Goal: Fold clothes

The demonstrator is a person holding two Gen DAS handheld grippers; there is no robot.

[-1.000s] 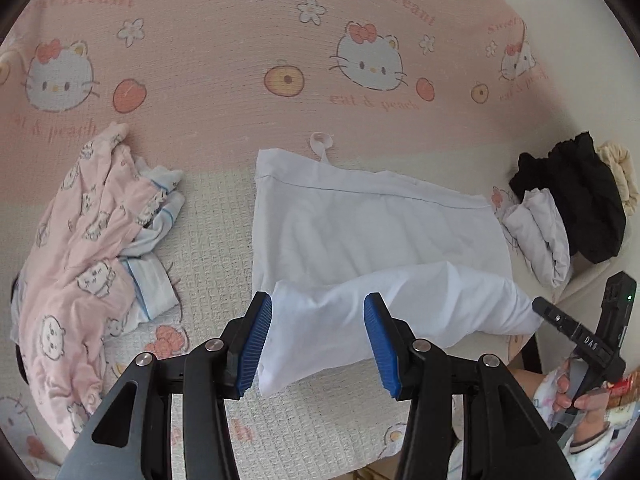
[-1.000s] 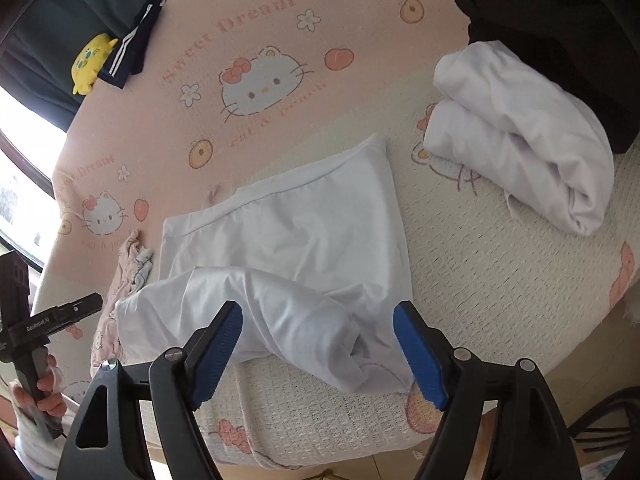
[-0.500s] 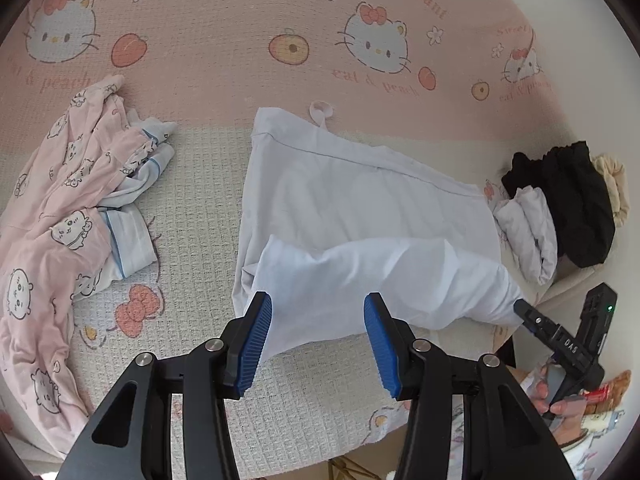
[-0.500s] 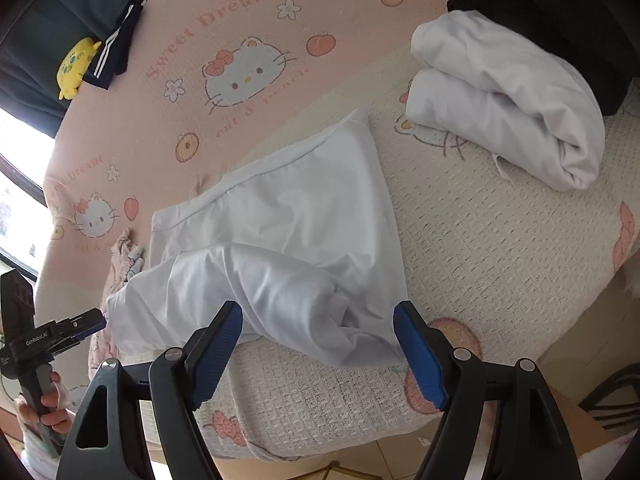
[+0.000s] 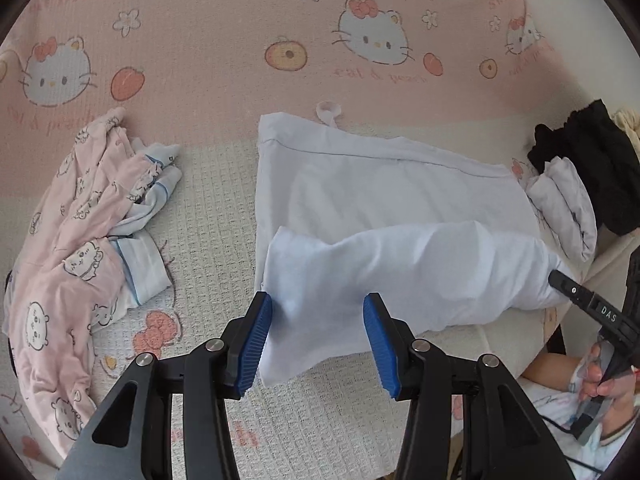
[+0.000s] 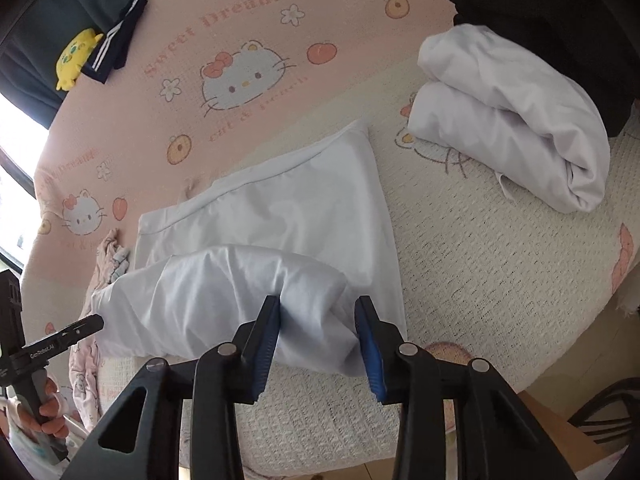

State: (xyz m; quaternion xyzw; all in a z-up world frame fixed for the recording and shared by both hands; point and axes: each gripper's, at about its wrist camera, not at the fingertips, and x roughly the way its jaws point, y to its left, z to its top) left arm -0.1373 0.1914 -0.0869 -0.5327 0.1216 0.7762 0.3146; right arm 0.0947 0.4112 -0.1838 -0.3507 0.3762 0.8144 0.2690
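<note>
One bed [image 5: 208, 208], spread with a pink and cream cartoon-cat cover, carried all the clothes. Across its middle lay the white garment [image 5: 384, 184] in work, flat along its far half, its near edge lifted and rolled over toward frame centre; that fold was judged under way, not finished. At the right edge one folded white piece [image 6: 516, 120] sat beside a black garment [image 5: 592, 160], judged already done. At the left, a pink printed garment [image 5: 68, 240] and a blue-trimmed one lay crumpled, evidently awaiting folding.

The left tongs [image 5: 318, 344] stood around the raised left end of the roll, the cloth touching only the left pad; whether they gripped it could not be told. The right tongs [image 6: 318, 346] had just been closing and were clenched on the bunched right end.
</note>
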